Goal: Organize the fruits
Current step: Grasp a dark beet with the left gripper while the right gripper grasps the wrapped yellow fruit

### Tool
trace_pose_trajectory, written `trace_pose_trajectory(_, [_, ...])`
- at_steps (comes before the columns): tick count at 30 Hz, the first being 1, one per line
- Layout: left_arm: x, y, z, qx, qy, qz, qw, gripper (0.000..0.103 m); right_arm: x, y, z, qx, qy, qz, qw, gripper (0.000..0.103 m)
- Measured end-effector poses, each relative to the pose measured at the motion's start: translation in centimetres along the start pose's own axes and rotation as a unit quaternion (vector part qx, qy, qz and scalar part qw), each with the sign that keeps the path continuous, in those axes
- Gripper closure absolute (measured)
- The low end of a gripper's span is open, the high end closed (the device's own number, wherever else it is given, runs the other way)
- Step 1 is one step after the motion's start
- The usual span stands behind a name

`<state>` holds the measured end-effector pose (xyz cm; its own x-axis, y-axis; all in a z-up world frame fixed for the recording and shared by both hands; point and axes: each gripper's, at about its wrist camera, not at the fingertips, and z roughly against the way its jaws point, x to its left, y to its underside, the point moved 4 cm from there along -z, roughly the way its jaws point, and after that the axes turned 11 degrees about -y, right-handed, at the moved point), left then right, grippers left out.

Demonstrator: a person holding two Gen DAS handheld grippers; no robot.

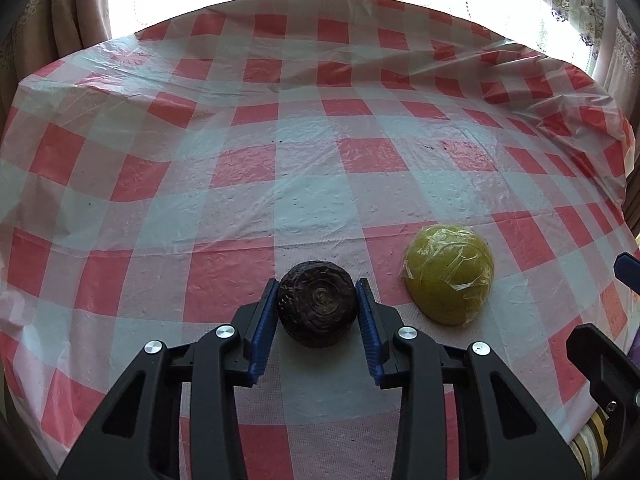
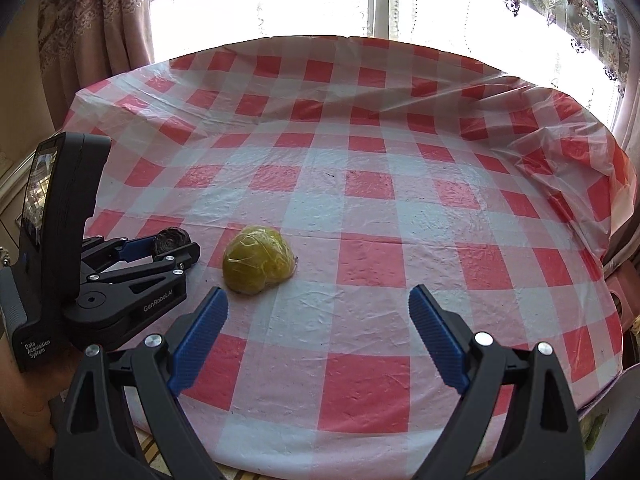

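A dark, round, wrinkled fruit (image 1: 317,304) sits on the checked tablecloth, and my left gripper (image 1: 318,288) is shut on it, a blue pad pressing each side. The same fruit (image 2: 171,239) shows small in the right wrist view, caught in the left gripper (image 2: 170,250) at the left. A yellow-green half fruit wrapped in clear film (image 1: 449,274) lies flat side down just right of it. My right gripper (image 2: 318,300) stands open above the cloth with nothing between its fingers; the wrapped half fruit (image 2: 259,259) lies just beyond its left fingertip (image 2: 216,300).
The round table (image 2: 360,184) wears a red and white checked plastic cloth, rumpled at the far right edge (image 2: 560,148). Curtains (image 2: 100,12) and a bright window stand behind it. The right gripper's fingers (image 1: 604,344) show at the right edge of the left wrist view.
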<state>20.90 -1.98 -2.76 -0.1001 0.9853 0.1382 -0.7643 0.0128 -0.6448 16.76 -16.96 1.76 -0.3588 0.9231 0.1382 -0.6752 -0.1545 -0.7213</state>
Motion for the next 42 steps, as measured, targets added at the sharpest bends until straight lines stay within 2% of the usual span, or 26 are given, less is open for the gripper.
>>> trace_pose_trajectory(5, [1.3, 0.1, 0.1, -0.003, -0.001, 0.030, 0.9995, 0.068, 0.5, -0.3, -0.8, 0.004, -0.001, 0.001, 1.000, 0.010])
trace_pose_trajectory(16, [5.3, 0.5, 0.8, -0.020, -0.034, 0.114, 0.9927, 0.068, 2.2, -1.2, -4.2, 0.029, -0.024, -0.002, 0.999, 0.010])
trace_pose_trajectory(25, [6.6, 0.8, 1.1, -0.026, -0.041, 0.138, 0.9892, 0.068, 3.6, -2.2, -8.4, 0.066, -0.028, 0.006, 0.997, 0.011])
trace_pose_trajectory(29, [6.5, 0.8, 1.1, -0.027, -0.041, 0.137, 0.9893, 0.068, 3.2, -2.1, -10.0, 0.087, -0.026, -0.003, 0.996, 0.023])
trace_pose_trajectory(31, [6.5, 0.8, 1.1, -0.027, -0.041, 0.137, 0.9893, 0.068, 3.2, -2.1, -10.3, 0.087, -0.020, 0.000, 0.996, 0.025])
trace_pose_trajectory(36, [6.5, 0.8, 1.2, -0.029, -0.042, 0.134, 0.9897, 0.068, 3.3, -2.2, -10.1, 0.083, -0.015, 0.005, 0.996, 0.040])
trace_pose_trajectory(42, [6.3, 0.8, 1.3, -0.031, -0.043, 0.132, 0.9899, 0.068, 3.4, -1.9, -9.8, 0.080, -0.017, 0.011, 0.997, 0.042])
